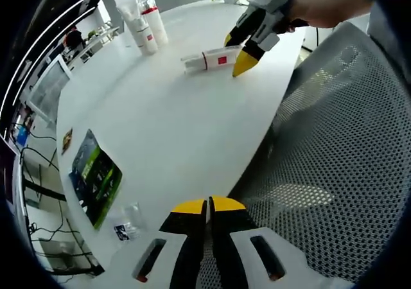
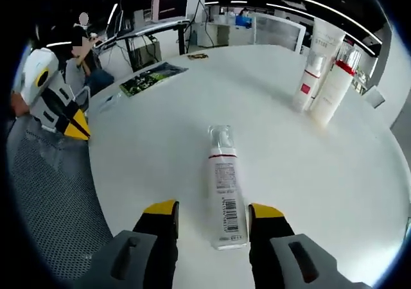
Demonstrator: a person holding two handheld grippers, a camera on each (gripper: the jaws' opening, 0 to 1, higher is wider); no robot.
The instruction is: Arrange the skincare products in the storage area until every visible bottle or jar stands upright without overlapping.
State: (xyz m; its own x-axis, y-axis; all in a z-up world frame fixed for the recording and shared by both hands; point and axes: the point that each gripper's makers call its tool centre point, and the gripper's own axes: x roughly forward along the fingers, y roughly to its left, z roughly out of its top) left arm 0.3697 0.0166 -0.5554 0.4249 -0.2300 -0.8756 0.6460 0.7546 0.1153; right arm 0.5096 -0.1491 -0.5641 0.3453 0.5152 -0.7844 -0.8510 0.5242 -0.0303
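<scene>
**Fallen tube waiting between open jaws**

Left gripper view: left claw (image 1: pixel 207 207) low over the worktop (image 1: pixel 173 128) edge, jaws pressed together, nothing between them. Beyond, a white tube (image 1: pixel 207 61) with a red band lying flat, right claw (image 1: pixel 243 61) just at its end. Farther back, a cluster of upright bottles (image 1: pixel 146 26). A mesh chair (image 1: pixel 334 141) alongside the worktop.

Right gripper view: right claw (image 2: pixel 212 213) with jaws apart, straddling the flat end of the lying tube (image 2: pixel 225 196), apparently not yet clamped. Clear cap pointing away, barcode side up. Upright bottles (image 2: pixel 324 77) well apart, far right. Left claw (image 2: pixel 67 119) at the left, over the chair (image 2: pixel 51 192).

Probably light and soft-walled plastic, smooth and prone to slipping or denting. Best taken mid-body with a gentle squeeze, then tipped upright onto the cap end.
</scene>
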